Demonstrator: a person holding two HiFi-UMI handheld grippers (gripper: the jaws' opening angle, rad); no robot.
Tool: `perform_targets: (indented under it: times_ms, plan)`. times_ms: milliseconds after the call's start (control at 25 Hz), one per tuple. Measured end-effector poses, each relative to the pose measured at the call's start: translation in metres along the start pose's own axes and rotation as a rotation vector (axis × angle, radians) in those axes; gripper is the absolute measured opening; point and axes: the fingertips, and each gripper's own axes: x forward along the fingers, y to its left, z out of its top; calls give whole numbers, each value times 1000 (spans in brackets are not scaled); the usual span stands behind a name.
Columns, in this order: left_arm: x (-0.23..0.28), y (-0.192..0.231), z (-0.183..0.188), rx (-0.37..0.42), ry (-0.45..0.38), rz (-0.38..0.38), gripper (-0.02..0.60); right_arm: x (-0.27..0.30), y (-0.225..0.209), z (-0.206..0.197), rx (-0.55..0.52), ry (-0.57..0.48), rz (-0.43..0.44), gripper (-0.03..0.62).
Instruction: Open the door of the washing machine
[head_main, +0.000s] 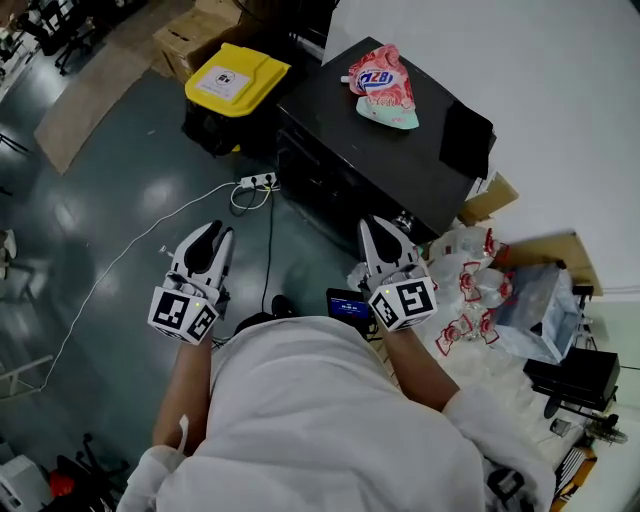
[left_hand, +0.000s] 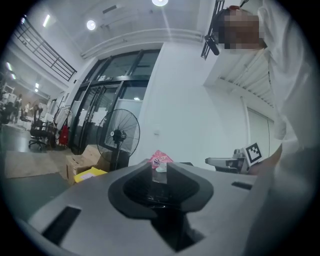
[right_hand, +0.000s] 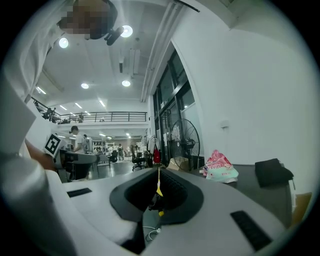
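The washing machine (head_main: 385, 150) is a black cabinet standing ahead of me against the white wall; its dark front (head_main: 320, 190) faces the floor side and I cannot make out the door. A pink detergent bag (head_main: 383, 85) lies on its top. Both grippers are held level in front of my body, well short of the machine. My left gripper (head_main: 212, 232) shows a narrow gap between its jaws (left_hand: 159, 167), with nothing in it. My right gripper (head_main: 378, 226) has its jaws together (right_hand: 159, 172) and holds nothing.
A yellow-lidded bin (head_main: 235, 78) and cardboard boxes (head_main: 195, 35) stand left of the machine. A power strip (head_main: 258, 181) and its white cable lie on the floor ahead. Plastic bags of bottles (head_main: 470, 280) pile at the right. A floor fan (left_hand: 119, 135) stands beyond.
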Motion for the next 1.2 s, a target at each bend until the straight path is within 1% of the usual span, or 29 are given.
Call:
perform_targets:
  times_ms: [160, 360, 520, 680, 880, 1040, 1200]
  plan:
    - [30, 28, -4, -7, 22, -47, 95, 32, -7, 2, 1, -4, -31, 35]
    - [69, 48, -24, -37, 70, -107, 95, 51, -28, -8, 19, 22, -83, 35]
    - [107, 74, -44, -3, 124, -123, 97, 71, -50, -25, 34, 38, -118, 35]
    - [149, 96, -47, 33, 159, -155, 97, 103, -76, -36, 51, 31, -132, 35]
    - [195, 113, -52, 66, 223, -218, 100, 147, -111, -32, 3, 14, -152, 35]
    - [230, 128, -52, 84, 251, -249, 109, 178, -129, -38, 5, 30, -153, 35]
    - [265, 136, -59, 98, 271, -291, 114, 198, -146, -48, 25, 52, -173, 35]
